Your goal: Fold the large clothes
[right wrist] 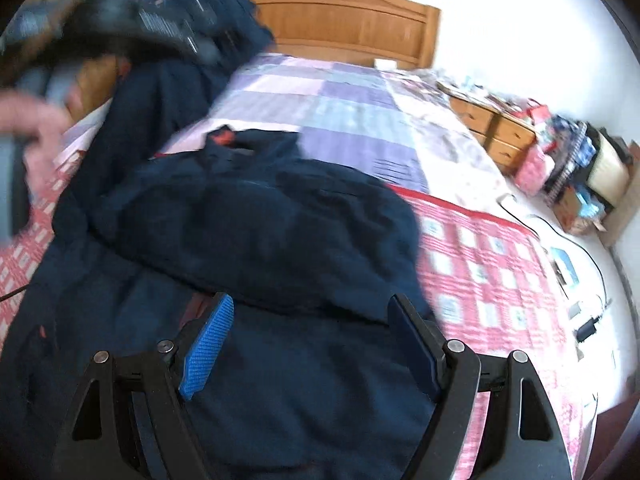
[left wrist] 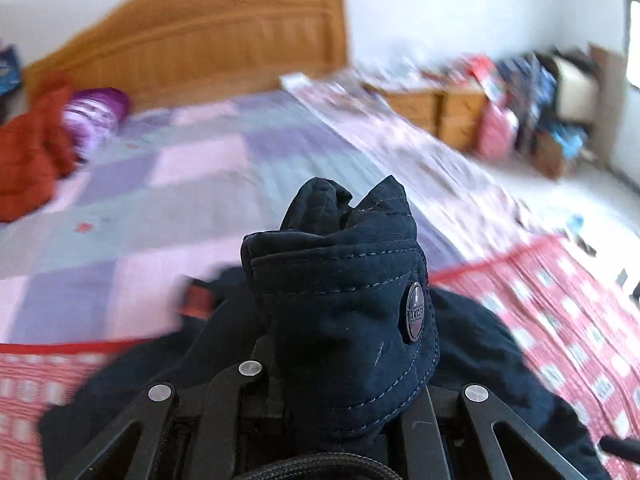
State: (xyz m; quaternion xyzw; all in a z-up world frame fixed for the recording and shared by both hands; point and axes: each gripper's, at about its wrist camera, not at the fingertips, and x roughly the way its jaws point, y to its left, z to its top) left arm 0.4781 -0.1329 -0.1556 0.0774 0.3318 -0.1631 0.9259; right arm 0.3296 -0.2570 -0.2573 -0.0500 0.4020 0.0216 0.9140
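Left gripper (left wrist: 340,360): jaws closed tight on a bunched cuff of the navy jacket (left wrist: 344,292); the cuff's metal snap button (left wrist: 415,312) faces the camera, and the cloth hides the pads.
Right gripper (right wrist: 312,344): jaws wide apart with nothing between them, poised above the jacket; the blue pad (right wrist: 208,346) shows on one finger.
Navy jacket (right wrist: 256,232): lies heaped across the foot end of the bed, over the red checked blanket (right wrist: 488,264), with one sleeve lifted toward the headboard on the left side.
Bed (right wrist: 328,108): lilac patchwork sheet, bare toward the wooden headboard (right wrist: 352,24).
Red garment (left wrist: 28,156): crumpled at the bed's left edge near the headboard, beside a purple striped bundle (left wrist: 96,116).
Hand (right wrist: 36,140): blurred, at the bed's left edge.
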